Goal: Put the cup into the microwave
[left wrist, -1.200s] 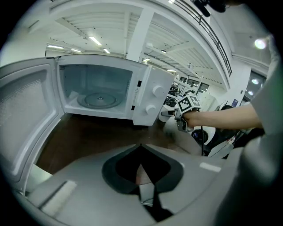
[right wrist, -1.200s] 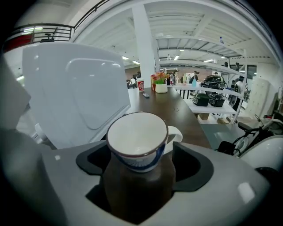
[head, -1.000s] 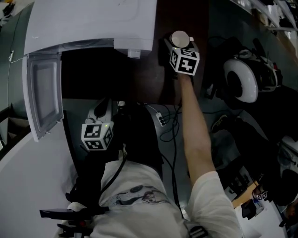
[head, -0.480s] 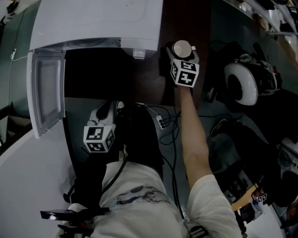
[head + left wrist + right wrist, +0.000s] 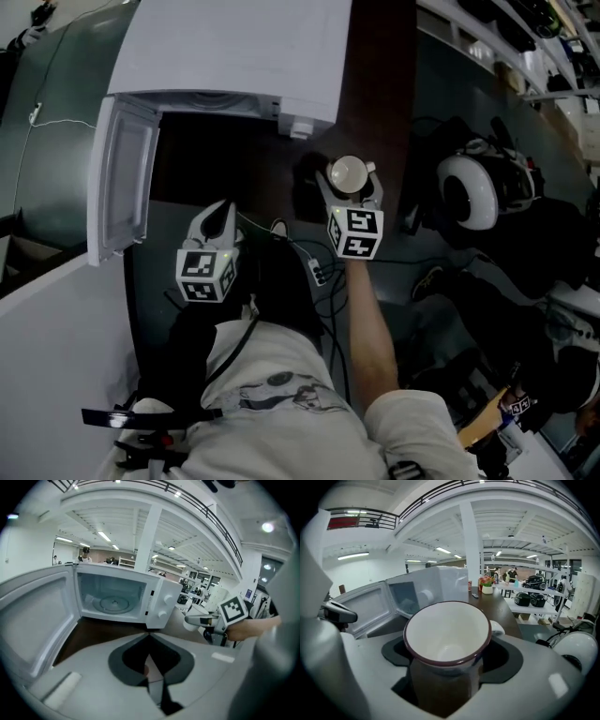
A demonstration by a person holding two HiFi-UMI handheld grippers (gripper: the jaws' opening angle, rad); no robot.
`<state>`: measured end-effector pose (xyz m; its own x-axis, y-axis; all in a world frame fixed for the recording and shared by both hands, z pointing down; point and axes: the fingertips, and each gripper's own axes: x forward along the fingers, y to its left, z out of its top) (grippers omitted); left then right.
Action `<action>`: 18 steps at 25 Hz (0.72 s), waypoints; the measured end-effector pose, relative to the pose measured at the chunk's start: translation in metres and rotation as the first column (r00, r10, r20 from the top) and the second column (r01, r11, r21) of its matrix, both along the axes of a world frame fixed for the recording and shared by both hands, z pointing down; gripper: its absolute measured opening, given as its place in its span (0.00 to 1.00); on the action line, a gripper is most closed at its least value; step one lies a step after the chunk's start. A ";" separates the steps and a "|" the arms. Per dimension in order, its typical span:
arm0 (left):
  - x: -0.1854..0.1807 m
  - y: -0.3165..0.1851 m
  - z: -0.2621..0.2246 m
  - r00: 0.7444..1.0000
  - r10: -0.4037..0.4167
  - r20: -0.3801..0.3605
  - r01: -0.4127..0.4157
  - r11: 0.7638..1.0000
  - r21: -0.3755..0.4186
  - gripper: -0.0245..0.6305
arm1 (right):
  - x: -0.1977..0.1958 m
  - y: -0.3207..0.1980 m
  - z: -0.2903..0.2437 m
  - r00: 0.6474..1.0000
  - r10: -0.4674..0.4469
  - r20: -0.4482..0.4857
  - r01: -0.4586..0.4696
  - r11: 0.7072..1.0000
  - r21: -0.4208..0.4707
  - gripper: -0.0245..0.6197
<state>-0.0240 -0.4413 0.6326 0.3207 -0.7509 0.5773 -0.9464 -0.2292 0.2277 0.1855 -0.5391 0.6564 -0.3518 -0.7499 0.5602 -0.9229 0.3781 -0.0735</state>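
Note:
A white cup (image 5: 349,173) with a dark rim is held upright in my right gripper (image 5: 350,180), which is shut on it in front of the microwave's right end. In the right gripper view the cup (image 5: 446,631) fills the space between the jaws, empty inside. The white microwave (image 5: 230,52) stands on the dark table (image 5: 380,84) with its door (image 5: 122,183) swung open to the left. Its glass turntable (image 5: 114,603) shows in the left gripper view. My left gripper (image 5: 217,214) hangs shut and empty below the opening, its jaws (image 5: 149,641) meeting.
A white and black headset-like object (image 5: 466,192) lies to the right of the table. Cables and a small plug strip (image 5: 319,270) trail near the person's body. Shelves with clutter (image 5: 534,47) line the far right. Bottles and a cup (image 5: 486,586) stand at the table's far end.
The right gripper has carried the cup back from the table's right part toward the person and a little left, nearer the microwave's front. The left gripper has hardly moved.

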 end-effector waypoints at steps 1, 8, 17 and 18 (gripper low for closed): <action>-0.004 -0.002 -0.005 1.000 -0.003 0.001 0.003 1.000 0.017 0.04 | -0.011 0.009 -0.006 1.000 -0.016 0.005 0.016 1.000 0.003 0.67; -0.033 -0.015 -0.042 1.000 -0.021 -0.009 0.022 0.990 0.136 0.04 | -0.083 0.040 -0.046 0.994 -0.101 0.036 0.100 0.995 0.027 0.67; -0.068 -0.020 -0.074 0.997 -0.071 -0.012 0.071 0.965 0.252 0.04 | -0.157 0.048 -0.082 0.977 -0.209 0.039 0.205 0.976 0.077 0.67; -0.072 -0.021 -0.075 0.997 -0.077 -0.013 0.078 0.963 0.258 0.04 | -0.165 0.047 -0.083 0.974 -0.221 0.038 0.218 0.973 0.082 0.67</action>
<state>-0.0957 -0.4623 0.5574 0.2569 -0.8969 0.3600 -0.9630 -0.2062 0.1735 0.0207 -0.4922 0.5731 -0.5368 -0.6916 0.4833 -0.8130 0.5772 -0.0770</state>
